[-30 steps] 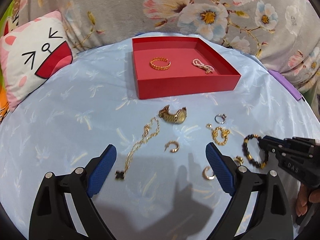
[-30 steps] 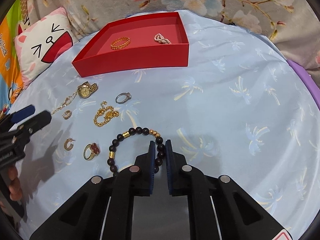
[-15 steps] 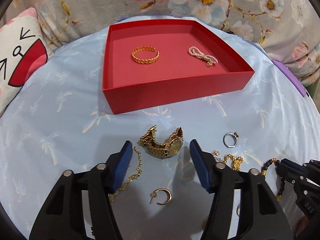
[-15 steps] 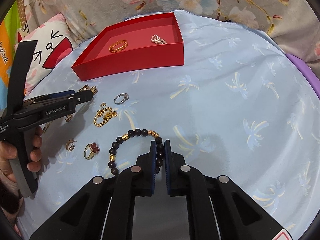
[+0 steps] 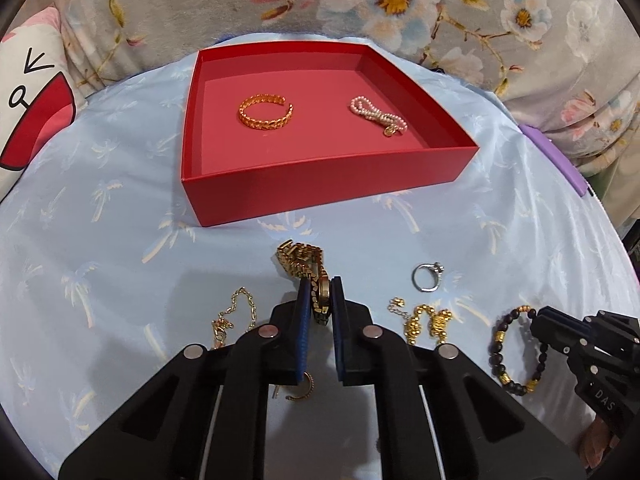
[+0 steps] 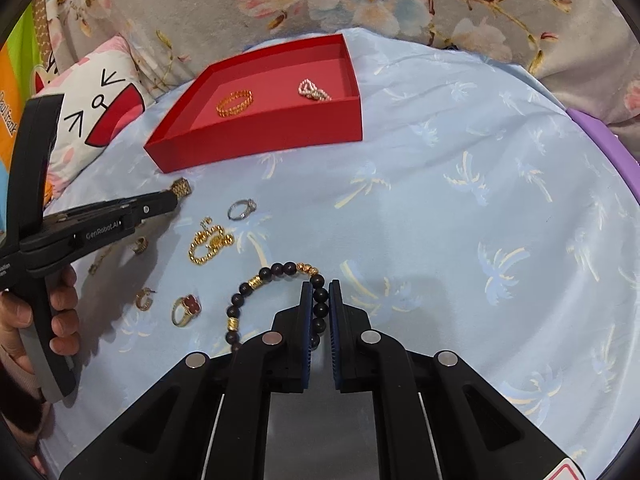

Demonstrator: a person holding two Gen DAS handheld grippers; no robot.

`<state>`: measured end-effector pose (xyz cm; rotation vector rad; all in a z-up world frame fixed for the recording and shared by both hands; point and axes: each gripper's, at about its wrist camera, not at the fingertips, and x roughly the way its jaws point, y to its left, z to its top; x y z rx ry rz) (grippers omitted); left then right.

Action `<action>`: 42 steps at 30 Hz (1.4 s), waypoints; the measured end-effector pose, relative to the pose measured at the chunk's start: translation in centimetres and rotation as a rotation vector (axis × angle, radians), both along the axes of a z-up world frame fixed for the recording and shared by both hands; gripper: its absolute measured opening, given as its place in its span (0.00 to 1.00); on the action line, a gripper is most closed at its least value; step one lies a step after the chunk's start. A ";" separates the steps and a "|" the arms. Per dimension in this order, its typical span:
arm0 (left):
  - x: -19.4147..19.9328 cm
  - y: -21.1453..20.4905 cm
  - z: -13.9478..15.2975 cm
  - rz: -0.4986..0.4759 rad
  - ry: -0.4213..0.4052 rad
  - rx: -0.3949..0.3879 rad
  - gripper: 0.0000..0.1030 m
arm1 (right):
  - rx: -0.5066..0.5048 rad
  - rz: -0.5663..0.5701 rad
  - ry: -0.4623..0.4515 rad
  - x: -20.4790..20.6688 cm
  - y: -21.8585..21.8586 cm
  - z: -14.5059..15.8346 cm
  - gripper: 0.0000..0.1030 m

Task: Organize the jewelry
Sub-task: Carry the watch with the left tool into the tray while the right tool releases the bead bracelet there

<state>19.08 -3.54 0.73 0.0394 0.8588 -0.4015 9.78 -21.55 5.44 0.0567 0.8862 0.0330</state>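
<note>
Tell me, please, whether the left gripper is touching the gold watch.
Touching. In the left wrist view the closing left gripper has the gold watch between its blue pads, with no gap visible on either side.

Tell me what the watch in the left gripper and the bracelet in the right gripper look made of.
Watch: gold-toned metal by the look, shiny linked band; real gold or plating can't be told. The left gripper is closing on it. Bracelet: dark, glossy round beads, possibly wood or stone, with a few gold-coloured spacer beads, pinched in the right gripper.
</note>
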 end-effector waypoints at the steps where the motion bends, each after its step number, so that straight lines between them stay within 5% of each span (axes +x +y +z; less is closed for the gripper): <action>1: -0.2 0.0 0.3 -0.004 -0.005 -0.005 0.09 | 0.003 0.002 -0.010 -0.1 -0.1 0.5 0.07; 8: -1.0 0.4 5.3 -0.044 -0.082 -0.040 0.08 | 0.014 0.056 -0.123 1.9 0.1 7.2 0.07; 16: 2.8 0.4 10.0 -0.006 -0.171 -0.045 0.07 | 0.041 0.086 -0.227 9.3 1.5 13.1 0.07; 19: 5.2 0.5 10.4 0.018 -0.173 -0.060 0.00 | 0.064 0.087 -0.211 12.6 2.3 12.7 0.07; 27: 10.1 0.5 8.1 0.078 -0.132 -0.049 0.00 | 0.100 0.077 -0.067 18.6 3.5 6.8 0.07; 37: 10.4 1.9 5.4 0.130 -0.110 -0.012 0.01 | 0.032 0.043 -0.033 21.0 3.2 3.8 0.11; 40: 9.9 2.5 5.1 0.136 -0.098 -0.021 0.13 | 0.001 0.013 -0.066 20.7 2.8 4.1 0.26; 42: 9.2 3.1 5.2 0.149 -0.104 -0.028 0.29 | 0.003 -0.010 -0.097 20.2 2.1 4.7 0.36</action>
